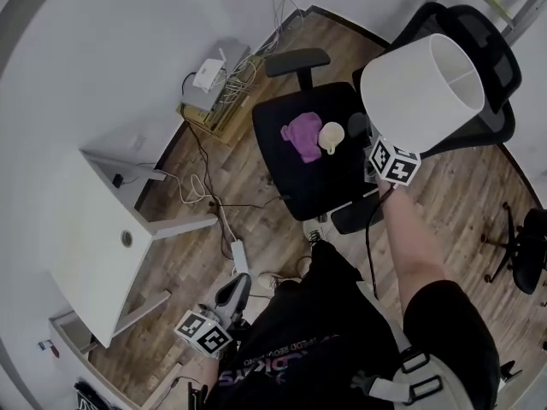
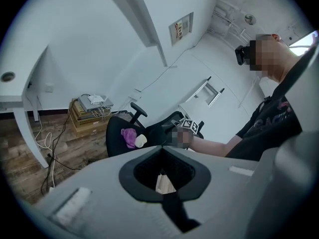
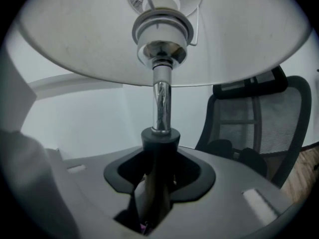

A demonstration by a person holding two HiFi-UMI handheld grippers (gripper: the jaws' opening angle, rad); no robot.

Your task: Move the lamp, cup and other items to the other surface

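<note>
Wood-floor room, black office chair (image 1: 295,190) with cup (image 1: 332,137) and purple cloth (image 1: 302,135) on its seat. Right tongs (image 3: 160,143) clamped on lamp (image 1: 419,84) stem, shade over the chair back. Left tongs (image 1: 232,295) together, empty, low by the person's legs.

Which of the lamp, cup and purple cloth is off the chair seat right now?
The lamp: the right gripper holds it by its chrome stem, up in the air. The cup and purple cloth lie on the black office chair's seat.

Hand-held gripper (image 3: 155,183) clamps lamp (image 3: 161,101) stem; chair (image 3: 259,128) behind.
</note>
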